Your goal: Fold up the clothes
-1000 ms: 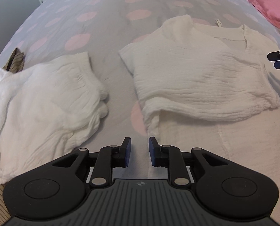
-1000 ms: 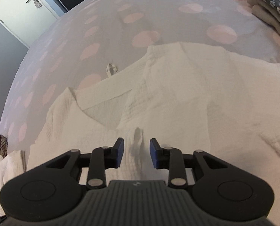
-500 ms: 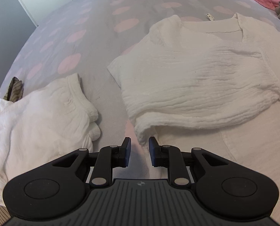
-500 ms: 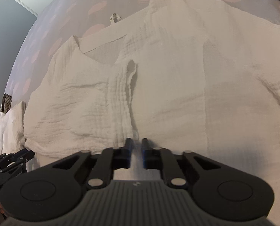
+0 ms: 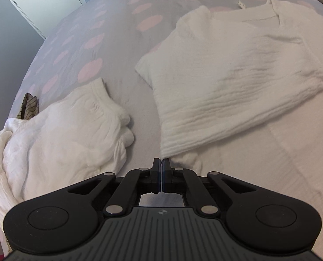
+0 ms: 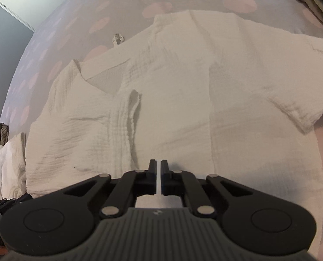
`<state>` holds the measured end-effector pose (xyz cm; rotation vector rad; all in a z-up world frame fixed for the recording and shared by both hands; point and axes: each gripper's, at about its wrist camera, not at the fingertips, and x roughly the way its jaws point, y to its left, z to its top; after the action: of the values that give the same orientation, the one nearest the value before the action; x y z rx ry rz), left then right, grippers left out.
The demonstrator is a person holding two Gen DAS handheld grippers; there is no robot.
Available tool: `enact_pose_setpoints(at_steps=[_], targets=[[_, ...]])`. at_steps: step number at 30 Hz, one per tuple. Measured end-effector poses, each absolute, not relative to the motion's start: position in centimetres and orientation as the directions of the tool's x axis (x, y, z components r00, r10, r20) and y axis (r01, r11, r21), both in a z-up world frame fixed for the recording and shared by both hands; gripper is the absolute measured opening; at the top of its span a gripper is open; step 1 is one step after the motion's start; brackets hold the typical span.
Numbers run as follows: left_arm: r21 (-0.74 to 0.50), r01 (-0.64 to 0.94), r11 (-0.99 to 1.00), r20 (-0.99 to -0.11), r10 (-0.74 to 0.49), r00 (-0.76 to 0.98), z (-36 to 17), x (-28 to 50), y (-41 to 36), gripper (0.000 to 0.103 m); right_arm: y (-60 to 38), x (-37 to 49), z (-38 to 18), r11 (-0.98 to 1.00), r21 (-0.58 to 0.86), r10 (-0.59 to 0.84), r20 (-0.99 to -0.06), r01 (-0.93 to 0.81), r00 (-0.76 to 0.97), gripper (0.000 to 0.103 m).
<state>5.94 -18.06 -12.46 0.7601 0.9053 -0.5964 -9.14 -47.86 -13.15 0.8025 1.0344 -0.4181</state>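
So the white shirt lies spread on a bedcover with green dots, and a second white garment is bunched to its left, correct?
Not quite: the dots on the bedcover are pink, not green, as the left wrist view shows. The rest holds: the white shirt lies spread, and the second white garment is bunched to its left.

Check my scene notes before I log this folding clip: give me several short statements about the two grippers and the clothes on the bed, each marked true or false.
1. The left gripper has its jaws closed at the corner of the white shirt. True.
2. The shirt's left side is folded over its front. True.
3. The bedspread is plain blue. False: it is grey with pink dots.
4. A second white garment lies left of the shirt. True.
5. The right gripper is wide open. False: its jaws are almost together.
6. The second garment lies on top of the shirt. False: bedspread shows between them.
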Motion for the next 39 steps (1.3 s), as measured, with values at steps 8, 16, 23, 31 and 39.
enact_pose_setpoints(at_steps=[8,16,23,31,39], targets=[[0.207,0.73,0.651,-0.874,-0.212,0.437,-11.4,6.3,-16.8,0.007,-45.9,-7.7,-13.7,0.682,0.447,0.127,-0.852,0.579,0.507,0.033],[0.196,0.779,0.596,-0.878,-0.247,0.41,-13.2,5.0,-17.1,0.018,-45.1,-7.1,-13.9,0.721,0.412,0.084,-0.85,0.557,0.52,0.008],[0.014,0.728,0.686,-0.858,-0.366,0.361,-11.4,7.0,-16.3,0.025,-45.5,-7.4,-12.5,0.739,0.401,0.049,-0.834,0.542,0.549,0.006],[0.121,0.706,0.698,-0.892,-0.236,0.386,-13.0,7.2,-17.3,0.005,-46.2,-8.0,-12.2,0.725,0.336,-0.018,-0.864,0.601,0.503,0.004],[0.138,0.725,0.674,-0.912,-0.199,0.358,-12.3,7.5,-17.6,0.007,-46.6,-7.9,-13.7,0.727,0.287,-0.014,-0.902,0.624,0.432,0.01]])
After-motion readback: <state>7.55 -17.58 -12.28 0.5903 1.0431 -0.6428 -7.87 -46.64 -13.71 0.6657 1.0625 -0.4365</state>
